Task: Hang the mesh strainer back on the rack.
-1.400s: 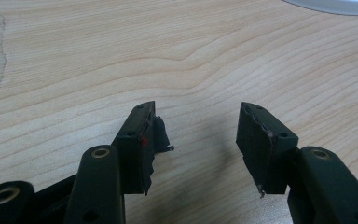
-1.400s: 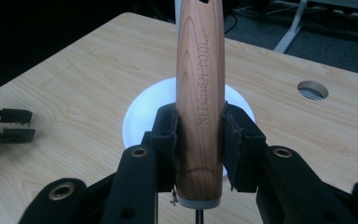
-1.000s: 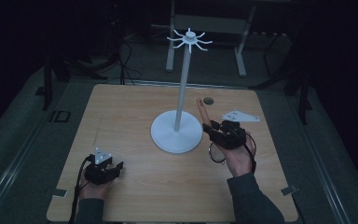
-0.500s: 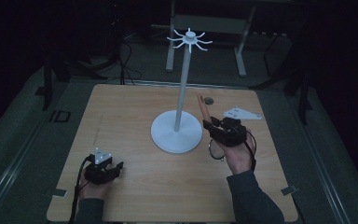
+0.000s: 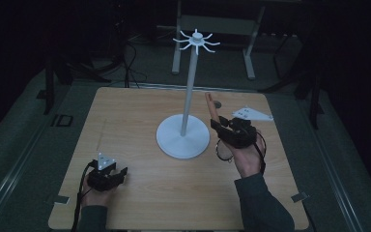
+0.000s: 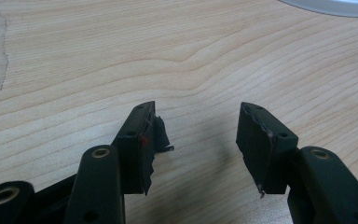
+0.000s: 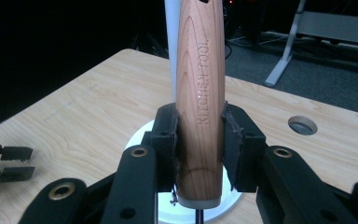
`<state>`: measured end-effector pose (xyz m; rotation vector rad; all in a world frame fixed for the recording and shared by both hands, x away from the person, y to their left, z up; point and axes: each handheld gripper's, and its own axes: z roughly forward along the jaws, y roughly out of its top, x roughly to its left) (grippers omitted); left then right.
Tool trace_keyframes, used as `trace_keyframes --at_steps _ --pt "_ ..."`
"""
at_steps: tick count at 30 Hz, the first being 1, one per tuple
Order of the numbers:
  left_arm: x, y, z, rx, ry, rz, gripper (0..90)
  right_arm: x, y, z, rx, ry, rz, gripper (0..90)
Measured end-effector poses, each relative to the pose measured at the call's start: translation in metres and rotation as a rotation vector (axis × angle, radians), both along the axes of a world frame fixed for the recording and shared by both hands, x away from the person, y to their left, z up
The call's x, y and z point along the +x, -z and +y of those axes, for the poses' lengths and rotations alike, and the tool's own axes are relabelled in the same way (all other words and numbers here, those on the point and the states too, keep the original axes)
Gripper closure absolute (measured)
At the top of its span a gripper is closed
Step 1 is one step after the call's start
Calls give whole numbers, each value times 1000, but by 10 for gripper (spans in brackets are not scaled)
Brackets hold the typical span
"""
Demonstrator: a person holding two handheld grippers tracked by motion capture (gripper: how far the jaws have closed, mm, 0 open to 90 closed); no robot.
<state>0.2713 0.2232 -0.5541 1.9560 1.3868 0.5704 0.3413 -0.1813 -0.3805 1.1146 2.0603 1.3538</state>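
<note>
So the right claw (image 7: 200,140) is clamped tight on a wooden handle (image 7: 200,93) stamped "KITCHEN TOOL", holding it tilted upward just beside the white stand (image 5: 182,137) in the middle of the bench (image 5: 125,116). From the high view there's a wire loop (image 5: 223,151) hanging under that hand, looks like the tool's other end, but it's too small to say for sure. The stand's pole goes up to a ring of little hooks (image 5: 196,41). The left claw (image 6: 196,140) is spread wide with nothing in it, sitting low over bare wood at the bench's near left corner.
</note>
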Motion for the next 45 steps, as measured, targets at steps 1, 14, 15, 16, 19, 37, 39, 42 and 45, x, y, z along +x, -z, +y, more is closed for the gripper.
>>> trace_keyframes --at_steps 1,14,15,16,19,37,39,42,45 --pt "0 0 0 0 0 0 479 0 -1 0 1 0 -1 678" --pt "0 0 0 -3 0 -1 479 3 -8 3 18 -1 -15 678" --pt "0 0 0 -3 0 -1 479 3 -9 3 18 -2 -19 678" --pt "0 0 0 -3 0 -1 479 3 -10 3 19 -1 -19 678" --pt "0 0 0 -3 -2 -2 479 3 -12 2 21 -1 -24 678" --pt "0 0 0 -7 -6 -5 479 4 -26 4 30 -5 -52 678" --pt "0 0 0 -6 -5 -4 479 3 -28 4 31 -5 -54 678" --pt "0 0 0 -5 -5 -4 479 4 -30 3 34 -2 -59 678" --pt "0 0 0 -4 -4 -3 479 5 -32 2 34 -1 -65 678"
